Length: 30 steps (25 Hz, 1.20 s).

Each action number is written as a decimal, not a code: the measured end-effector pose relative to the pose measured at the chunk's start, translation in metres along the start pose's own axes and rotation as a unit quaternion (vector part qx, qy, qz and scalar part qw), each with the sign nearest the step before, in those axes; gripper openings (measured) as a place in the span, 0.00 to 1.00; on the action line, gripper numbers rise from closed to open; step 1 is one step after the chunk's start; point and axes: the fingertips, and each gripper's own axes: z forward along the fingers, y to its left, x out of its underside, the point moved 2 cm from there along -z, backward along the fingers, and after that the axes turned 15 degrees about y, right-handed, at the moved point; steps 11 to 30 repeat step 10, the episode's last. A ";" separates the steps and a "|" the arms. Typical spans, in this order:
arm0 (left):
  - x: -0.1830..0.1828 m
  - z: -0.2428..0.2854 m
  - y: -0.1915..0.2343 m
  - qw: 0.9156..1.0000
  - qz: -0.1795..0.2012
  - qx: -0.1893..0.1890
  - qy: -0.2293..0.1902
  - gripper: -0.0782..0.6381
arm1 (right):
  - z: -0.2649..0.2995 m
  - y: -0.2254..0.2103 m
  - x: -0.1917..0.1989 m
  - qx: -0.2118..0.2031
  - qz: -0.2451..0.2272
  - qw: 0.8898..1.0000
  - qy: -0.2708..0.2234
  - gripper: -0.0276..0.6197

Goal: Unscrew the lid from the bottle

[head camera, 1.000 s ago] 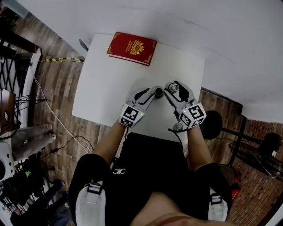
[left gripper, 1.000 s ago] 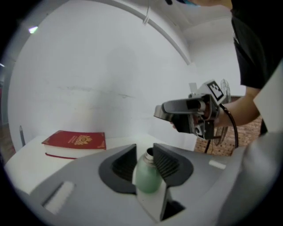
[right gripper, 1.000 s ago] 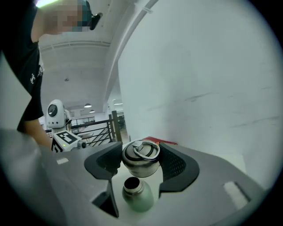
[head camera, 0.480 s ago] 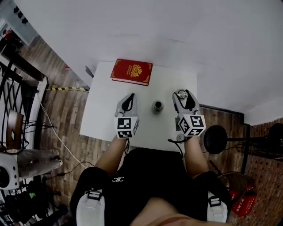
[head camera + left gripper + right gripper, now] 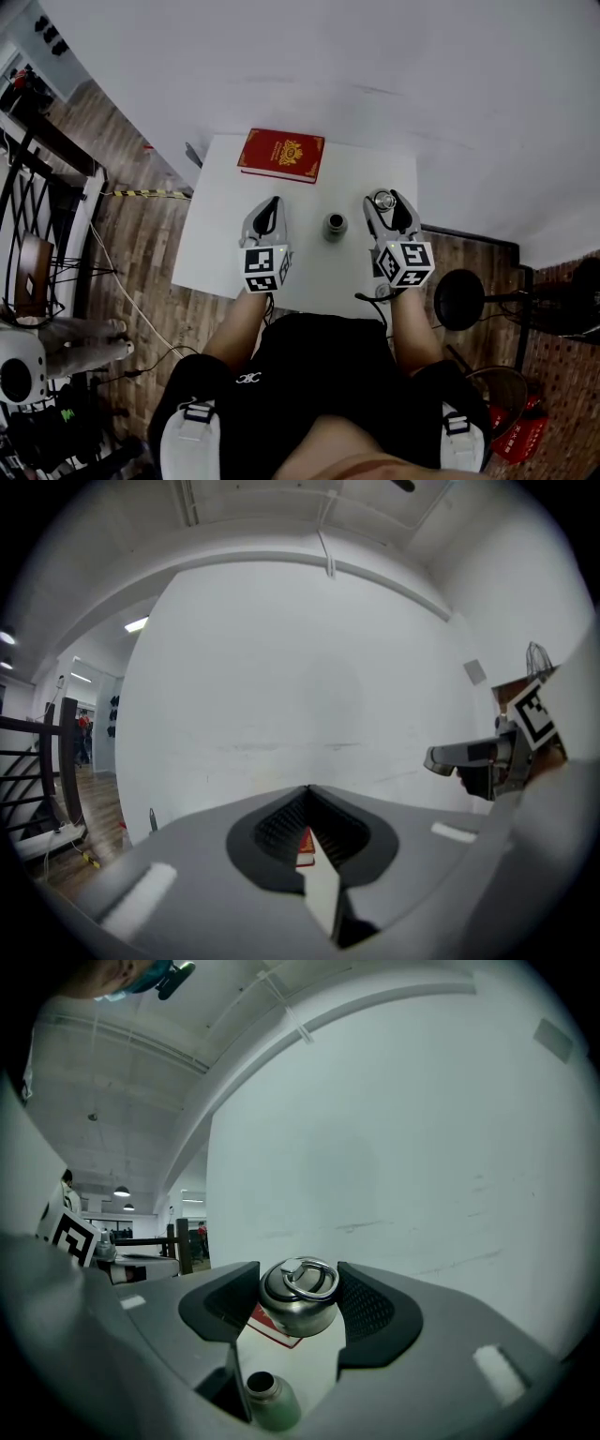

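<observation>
Though the lid [image 5: 296, 1305] sits clamped in the right gripper [image 5: 298, 1279], its view shows pads [image 5: 370, 1309] on rounded flanks, so it might squirt out; the open bottle [image 5: 267, 1401] stands below-left of the jaws; left gripper view: left gripper [image 5: 307, 794] pinched closed, empty; head view: bottle unheld between both grippers, easily toppled.

There is one white square table [image 5: 220, 253], one red hardcover book with a gold emblem [image 5: 282, 155], one dull green bottle with an open metal neck [image 5: 335, 226] and one shiny round metal lid with a ring handle [image 5: 298, 1296]. Grey two-jaw grippers number two: left gripper [image 5: 272, 204], right gripper [image 5: 382, 201].
</observation>
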 end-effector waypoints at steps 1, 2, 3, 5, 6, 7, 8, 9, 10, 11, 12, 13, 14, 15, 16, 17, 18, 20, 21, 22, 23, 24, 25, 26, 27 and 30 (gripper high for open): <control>0.001 0.000 0.000 1.000 0.000 0.001 0.000 0.18 | 0.000 0.002 0.000 -0.003 -0.001 1.000 0.001 0.45; 0.001 0.000 0.000 1.000 -0.001 0.001 0.001 0.18 | 0.001 0.003 0.001 -0.006 -0.002 1.000 0.001 0.45; 0.002 0.000 0.000 1.000 -0.003 0.001 0.001 0.18 | 0.001 0.005 0.001 -0.010 -0.004 1.000 0.002 0.45; 0.002 -0.001 0.000 1.000 -0.002 0.000 0.002 0.18 | 0.001 0.008 0.002 -0.015 -0.009 1.000 0.005 0.45; 0.002 -0.001 0.000 1.000 0.000 -0.001 0.001 0.18 | 0.002 0.010 0.002 -0.017 -0.010 1.000 0.006 0.45; 0.001 -0.001 -0.001 1.000 0.002 -0.001 -0.001 0.18 | 0.003 0.010 0.003 -0.018 -0.011 1.000 0.007 0.45; 0.000 0.000 -0.001 1.000 0.005 -0.002 -0.002 0.18 | 0.004 0.011 0.003 -0.020 -0.012 1.000 0.008 0.45; -0.001 0.001 -0.001 1.000 0.007 -0.001 -0.003 0.18 | 0.005 0.012 0.004 -0.021 -0.012 1.000 0.009 0.45; -0.001 0.002 -0.001 1.000 0.009 -0.001 -0.003 0.18 | 0.007 0.012 0.004 -0.023 -0.012 1.000 0.010 0.45; -0.001 0.002 -0.001 1.000 0.009 -0.001 -0.003 0.18 | 0.007 0.012 0.004 -0.023 -0.012 1.000 0.010 0.45; -0.001 0.002 -0.001 1.000 0.009 -0.001 -0.003 0.18 | 0.007 0.012 0.004 -0.023 -0.012 1.000 0.010 0.45; -0.001 0.002 -0.001 1.000 0.009 -0.001 -0.003 0.18 | 0.007 0.012 0.004 -0.023 -0.012 1.000 0.010 0.45; -0.001 0.002 -0.001 1.000 0.009 -0.001 -0.003 0.18 | 0.007 0.012 0.004 -0.023 -0.012 1.000 0.010 0.45; -0.001 0.002 -0.001 1.000 0.009 -0.001 -0.003 0.18 | 0.007 0.012 0.004 -0.023 -0.012 1.000 0.010 0.45; -0.001 0.002 -0.001 1.000 0.009 -0.001 -0.003 0.18 | 0.007 0.012 0.004 -0.023 -0.012 1.000 0.010 0.45; -0.001 0.002 -0.001 1.000 0.009 -0.001 -0.003 0.18 | 0.007 0.012 0.004 -0.023 -0.012 1.000 0.010 0.45; -0.001 0.002 -0.001 1.000 0.009 -0.001 -0.003 0.18 | 0.007 0.012 0.004 -0.023 -0.012 1.000 0.010 0.45; -0.001 0.002 -0.001 1.000 0.009 -0.001 -0.003 0.18 | 0.007 0.012 0.004 -0.023 -0.012 1.000 0.010 0.45; -0.001 0.002 -0.001 1.000 0.009 -0.001 -0.003 0.18 | 0.007 0.012 0.004 -0.023 -0.012 1.000 0.010 0.45; -0.001 0.002 -0.001 1.000 0.009 -0.001 -0.003 0.18 | 0.007 0.012 0.004 -0.023 -0.012 1.000 0.010 0.45; -0.001 0.002 -0.001 1.000 0.009 -0.001 -0.003 0.18 | 0.007 0.012 0.004 -0.023 -0.012 1.000 0.010 0.45; -0.001 0.002 -0.001 1.000 0.009 -0.001 -0.003 0.18 | 0.007 0.012 0.004 -0.023 -0.012 1.000 0.010 0.45; -0.001 0.002 -0.001 1.000 0.009 -0.001 -0.003 0.18 | 0.007 0.012 0.004 -0.023 -0.012 1.000 0.010 0.45; -0.001 0.002 -0.001 1.000 0.009 -0.001 -0.003 0.18 | 0.007 0.012 0.004 -0.023 -0.012 1.000 0.010 0.45; -0.001 0.002 -0.001 1.000 0.009 -0.001 -0.003 0.18 | 0.007 0.012 0.004 -0.023 -0.012 1.000 0.010 0.45; -0.001 0.002 -0.001 1.000 0.009 -0.001 -0.003 0.18 | 0.007 0.012 0.004 -0.023 -0.012 1.000 0.010 0.45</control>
